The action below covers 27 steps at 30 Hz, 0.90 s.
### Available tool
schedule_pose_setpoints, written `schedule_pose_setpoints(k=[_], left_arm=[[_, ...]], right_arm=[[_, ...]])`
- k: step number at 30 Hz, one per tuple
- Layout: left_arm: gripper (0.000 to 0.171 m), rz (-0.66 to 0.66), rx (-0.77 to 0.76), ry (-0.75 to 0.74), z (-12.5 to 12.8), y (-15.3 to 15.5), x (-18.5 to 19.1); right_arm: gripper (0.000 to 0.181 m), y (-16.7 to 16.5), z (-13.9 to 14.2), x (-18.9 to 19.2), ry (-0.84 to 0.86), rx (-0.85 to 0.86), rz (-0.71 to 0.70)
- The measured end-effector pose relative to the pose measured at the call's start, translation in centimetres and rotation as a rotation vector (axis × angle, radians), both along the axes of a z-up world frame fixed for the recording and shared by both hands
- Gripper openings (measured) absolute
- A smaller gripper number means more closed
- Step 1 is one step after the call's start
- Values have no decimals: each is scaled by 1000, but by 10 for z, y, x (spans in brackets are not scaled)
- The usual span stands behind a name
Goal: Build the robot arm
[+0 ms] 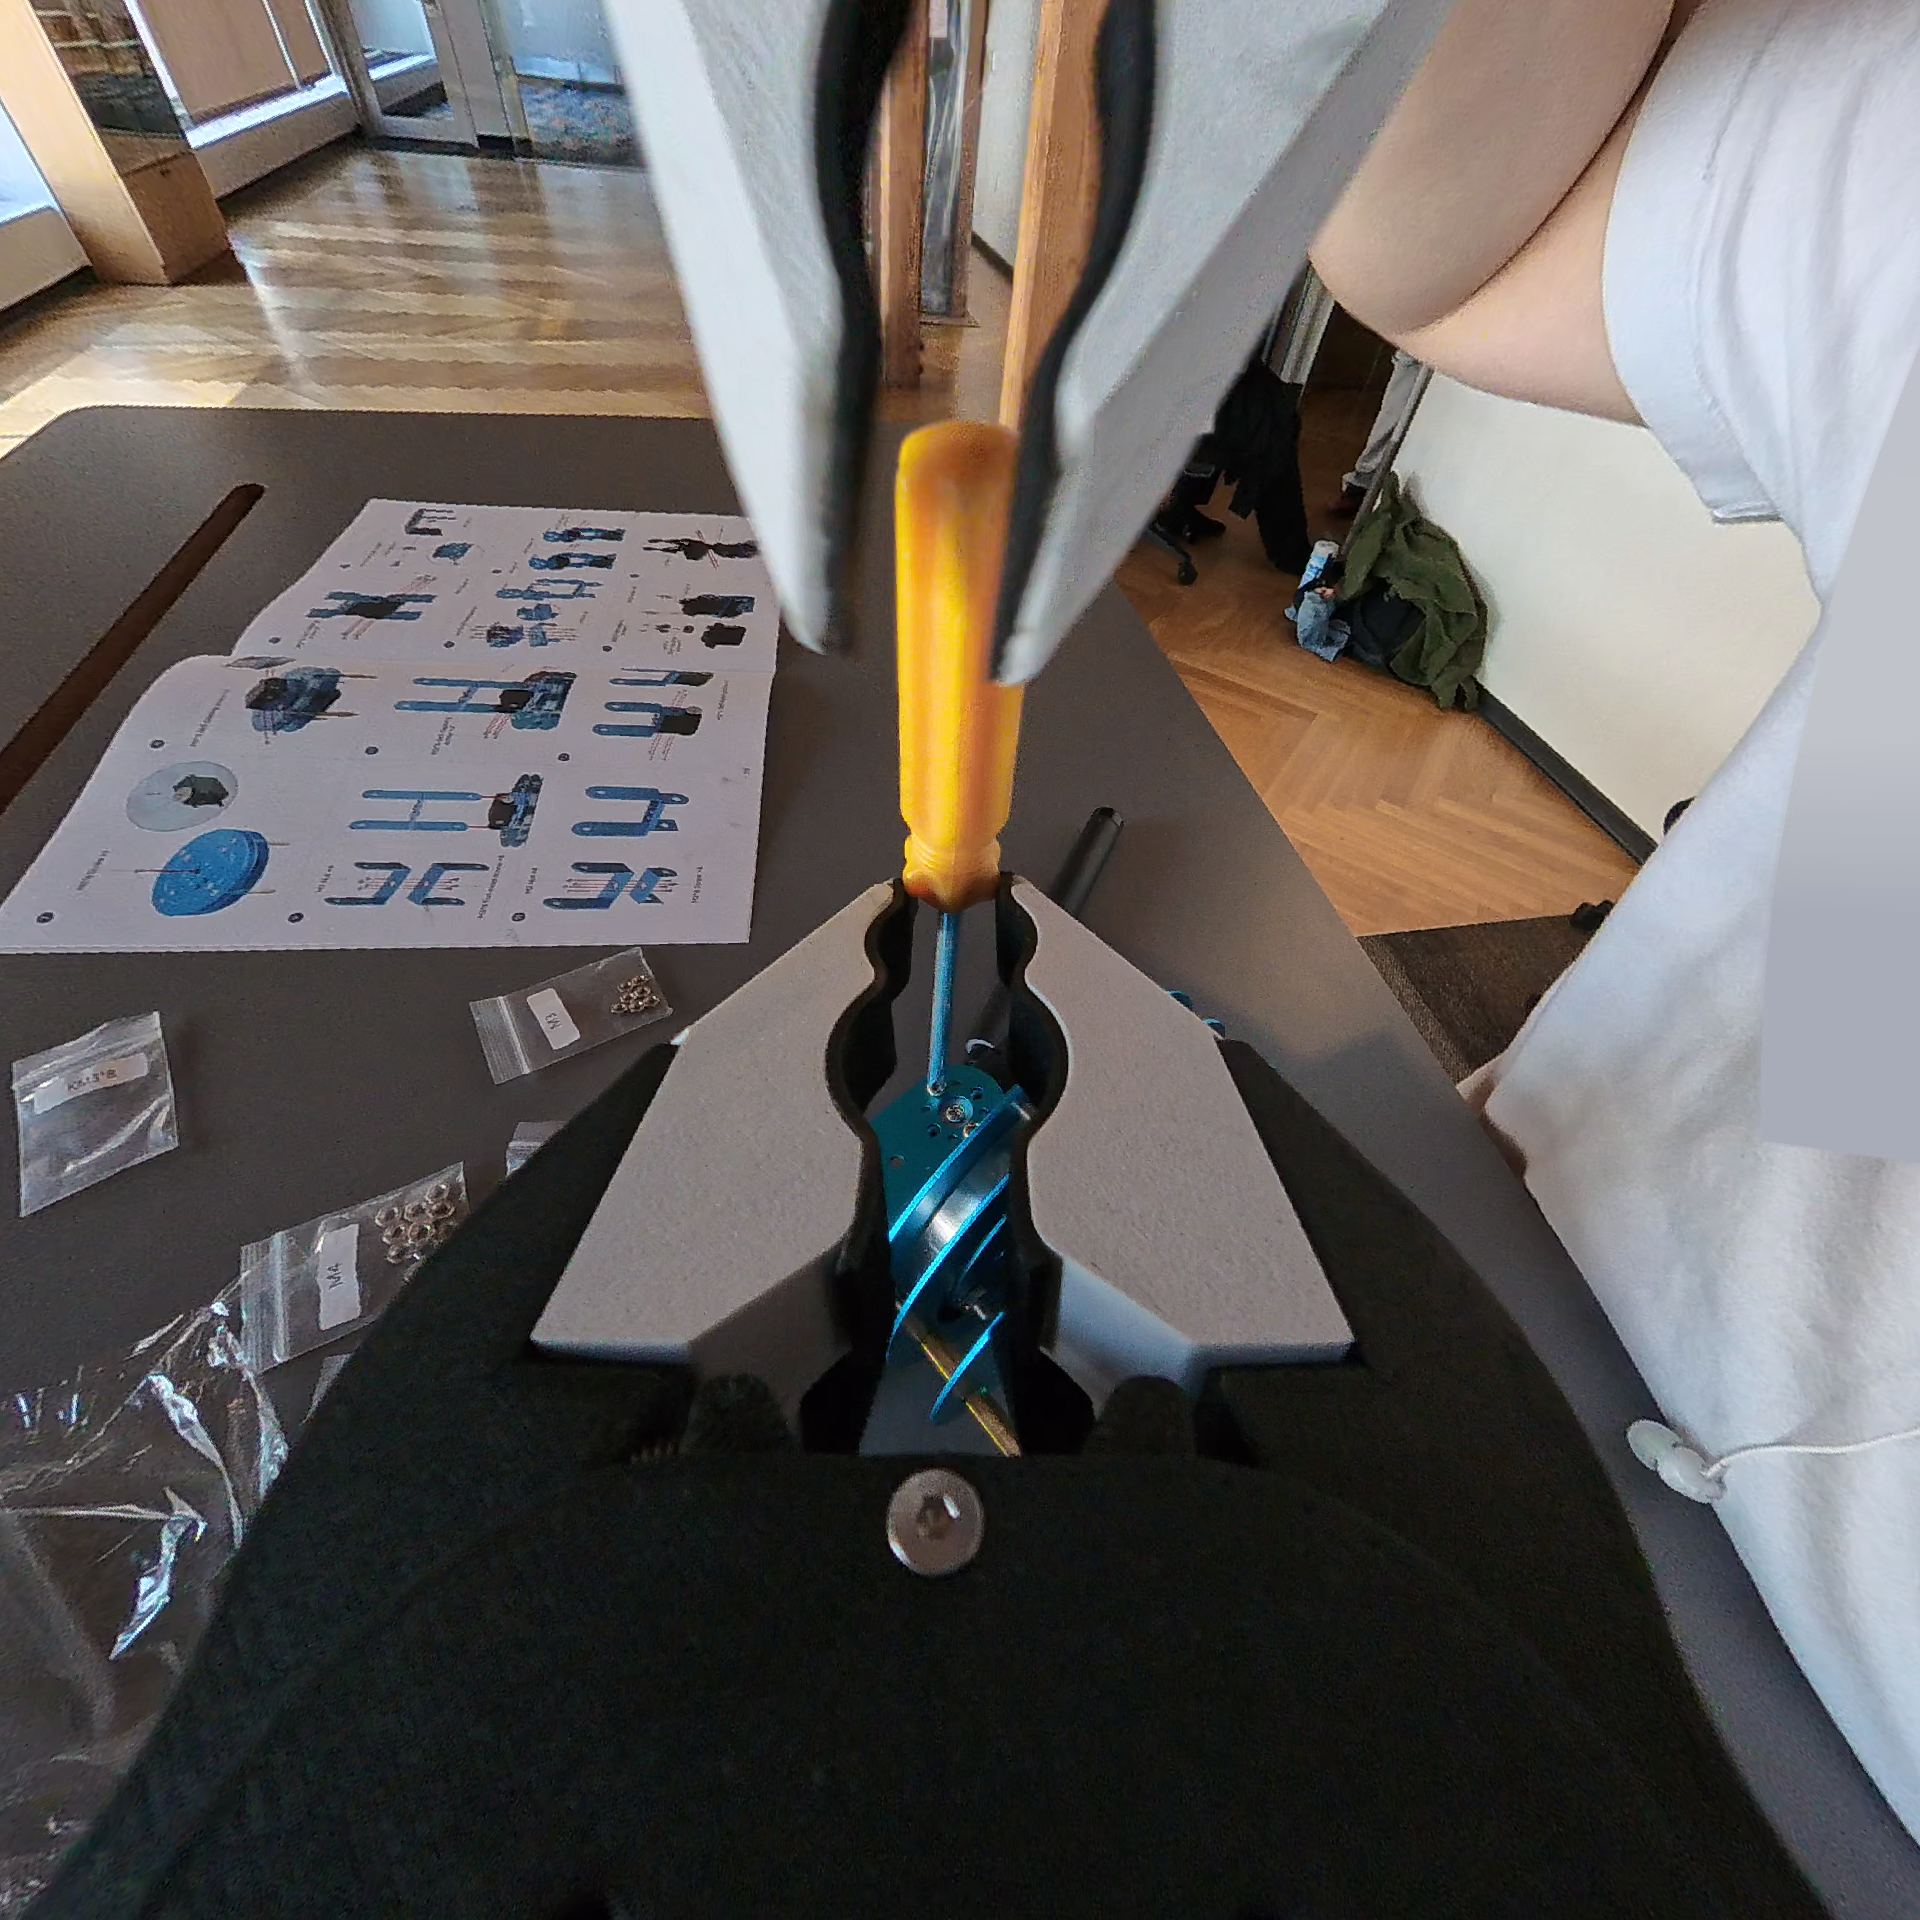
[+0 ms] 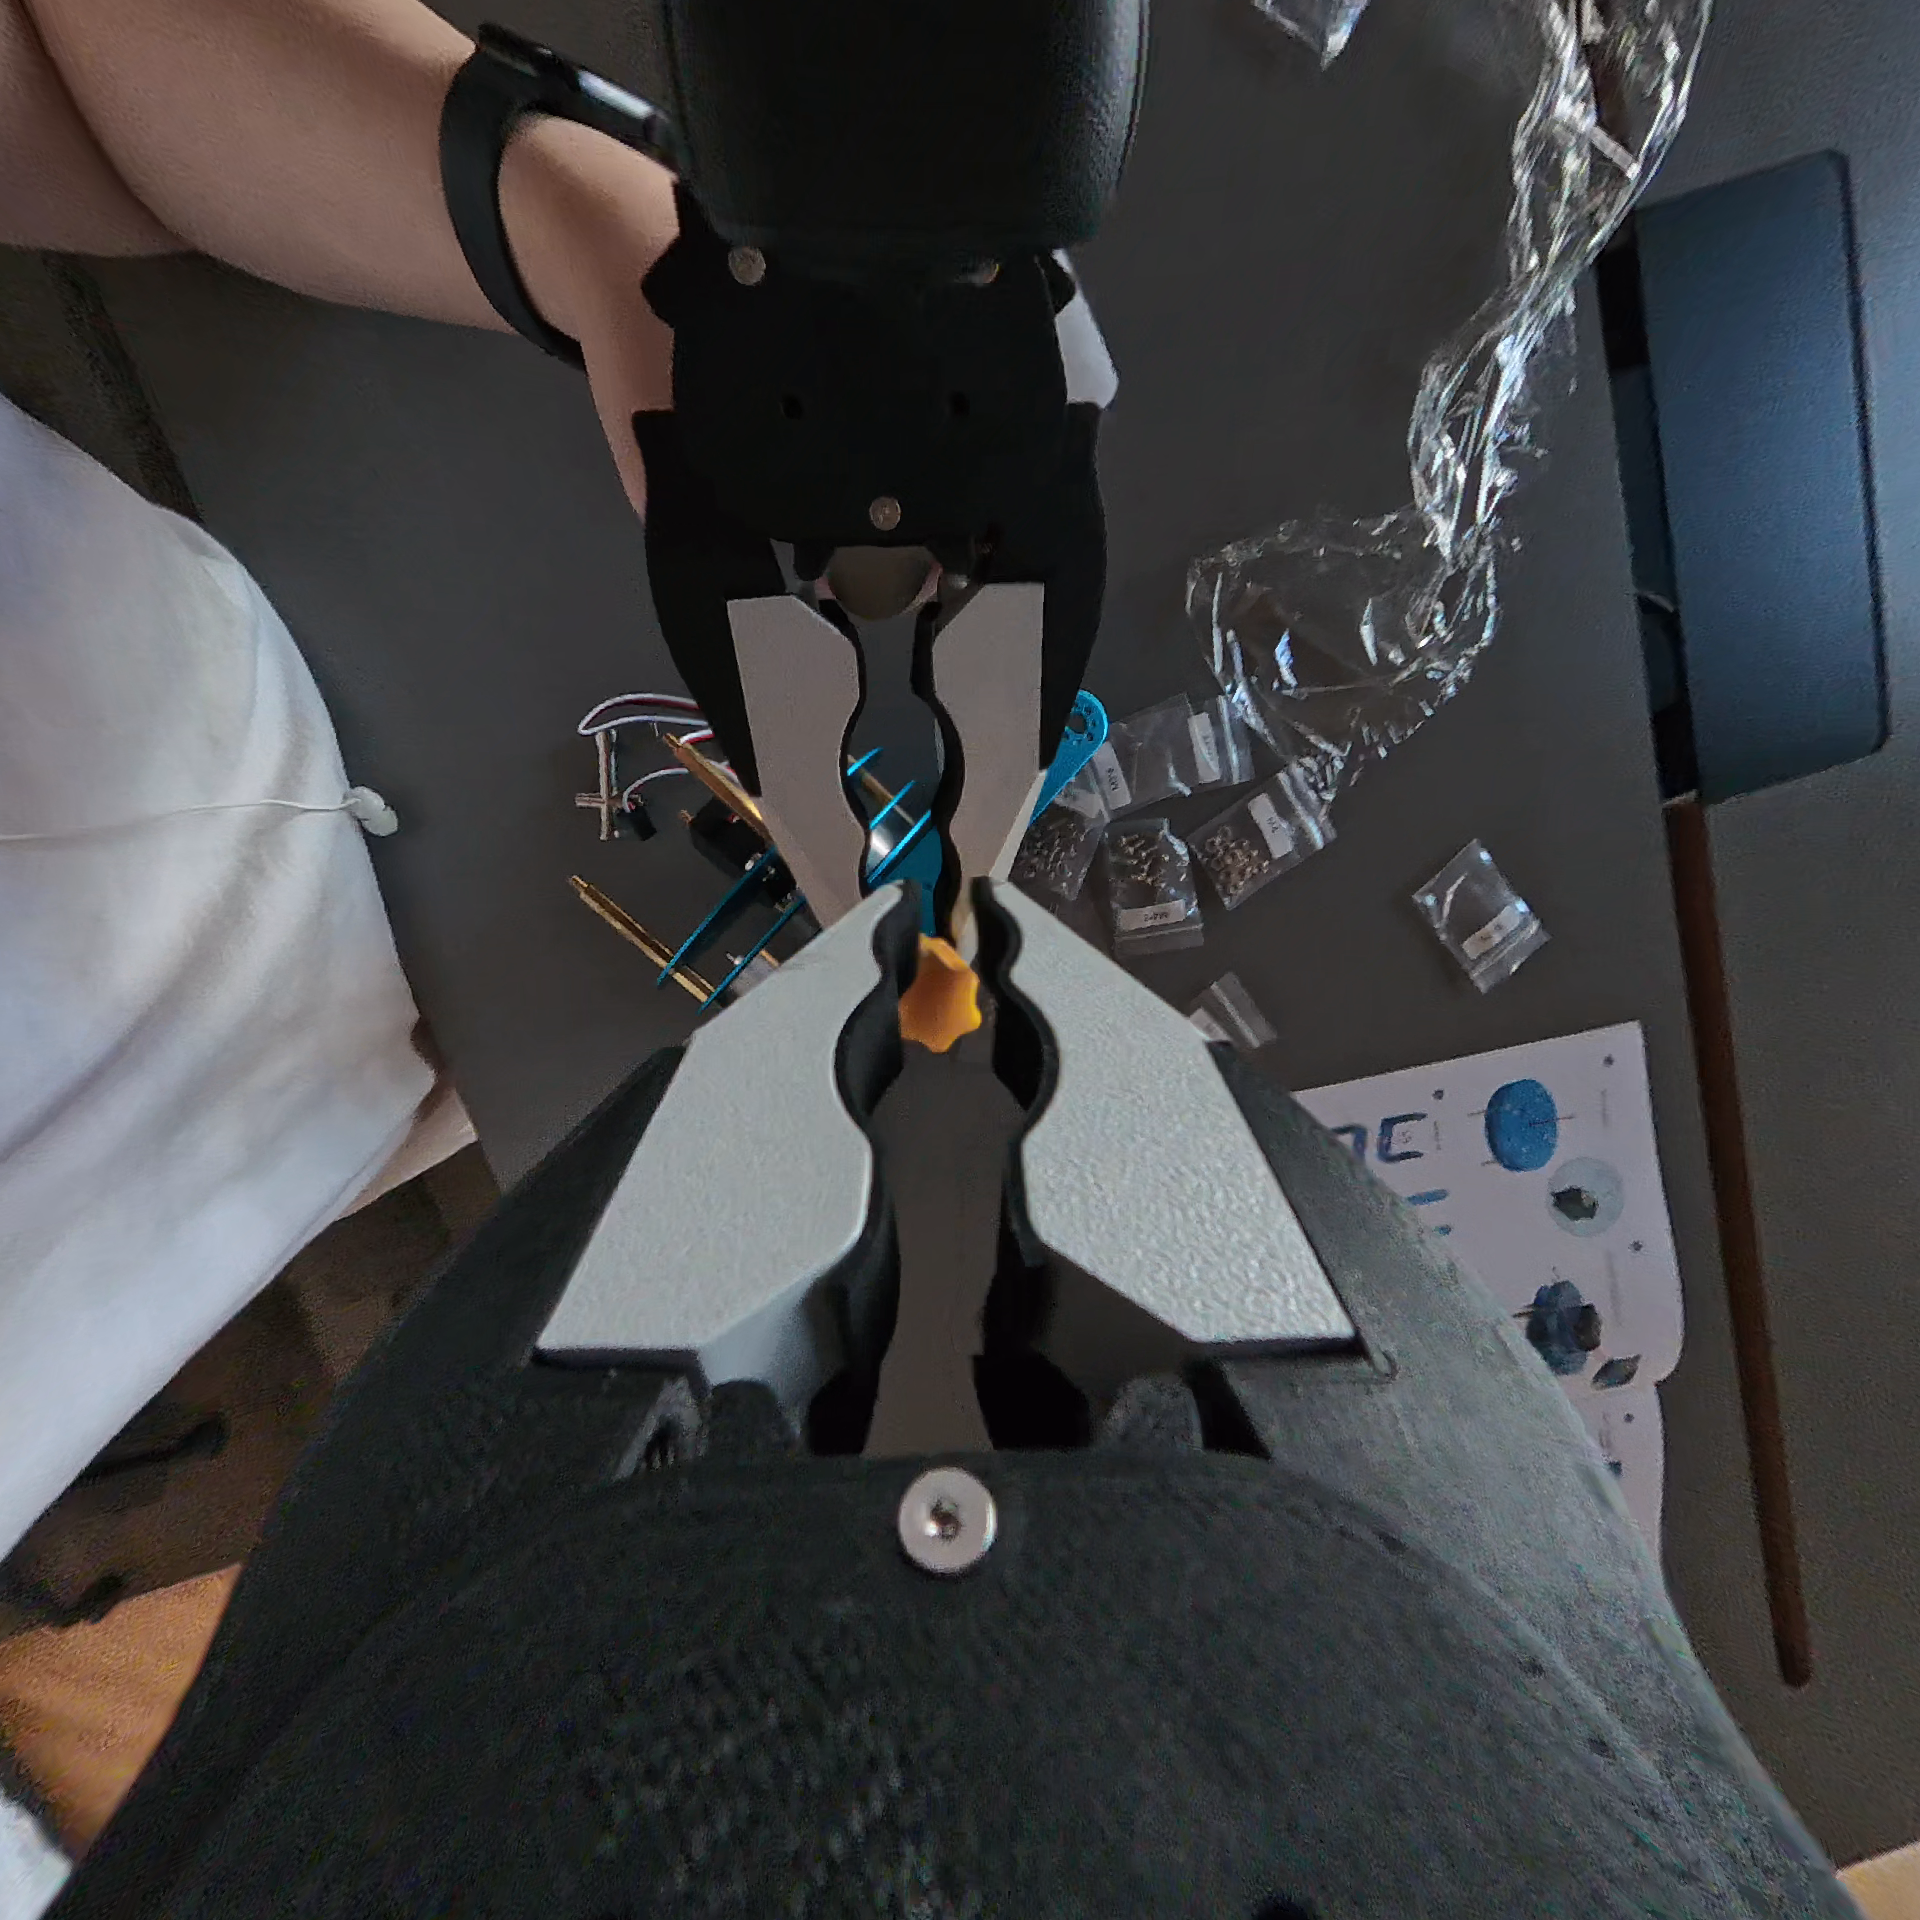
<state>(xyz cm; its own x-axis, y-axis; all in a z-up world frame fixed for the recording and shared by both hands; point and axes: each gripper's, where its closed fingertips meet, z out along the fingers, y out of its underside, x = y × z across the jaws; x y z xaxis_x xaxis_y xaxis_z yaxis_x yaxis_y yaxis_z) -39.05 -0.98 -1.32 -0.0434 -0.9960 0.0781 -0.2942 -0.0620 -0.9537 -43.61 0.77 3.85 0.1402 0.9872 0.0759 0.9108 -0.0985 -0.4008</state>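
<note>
My left gripper (image 1: 951,894) is shut on a blue metal disc assembly (image 1: 940,1174) with brass standoffs, held over the dark table (image 1: 520,457). My right gripper (image 2: 940,894) is shut on an orange-handled screwdriver (image 2: 938,997), seen end-on. In the left wrist view the right gripper (image 1: 914,649) comes down from above. The screwdriver (image 1: 956,644) stands nearly upright there, its thin blue shaft tip resting on a screw in the top blue plate. The left gripper (image 2: 914,873) and the assembly (image 2: 727,914) also show in the right wrist view.
An illustrated instruction sheet (image 1: 416,727) lies at the back left. Small bags of nuts and screws (image 1: 571,1013) and crumpled clear plastic (image 1: 104,1455) lie left. A wired black part (image 2: 634,769), a blue bracket (image 2: 1075,748) and a dark box (image 2: 1756,468) are nearby. A person's white shirt (image 1: 1662,1143) is right.
</note>
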Motion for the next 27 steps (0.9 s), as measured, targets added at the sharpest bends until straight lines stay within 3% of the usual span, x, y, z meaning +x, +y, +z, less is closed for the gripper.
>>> schedule_pose_setpoints(k=[4, 8, 11, 17, 20, 27], left_arm=[[14, 4, -21, -9, 0, 3, -2], [14, -6, -36, -24, -1, 2, -2], [14, -11, -36, -29, 0, 0, -3], [14, -16, -42, -33, 1, 1, -4], [14, -2, -36, -31, 2, 2, -6], [13, -6, -42, -32, 1, 3, -6]], right_arm=[[43, 1, 24, -8, 250, -21, 63], [50, 1, 35, 0, 669, -92, 98], [49, 1, 18, 17, 856, -141, 118], [34, -1, 0, 12, 1040, -260, 132], [16, 1, -6, 6, 1030, -177, 127], [15, 5, -5, 8, 1061, 86, -42]])
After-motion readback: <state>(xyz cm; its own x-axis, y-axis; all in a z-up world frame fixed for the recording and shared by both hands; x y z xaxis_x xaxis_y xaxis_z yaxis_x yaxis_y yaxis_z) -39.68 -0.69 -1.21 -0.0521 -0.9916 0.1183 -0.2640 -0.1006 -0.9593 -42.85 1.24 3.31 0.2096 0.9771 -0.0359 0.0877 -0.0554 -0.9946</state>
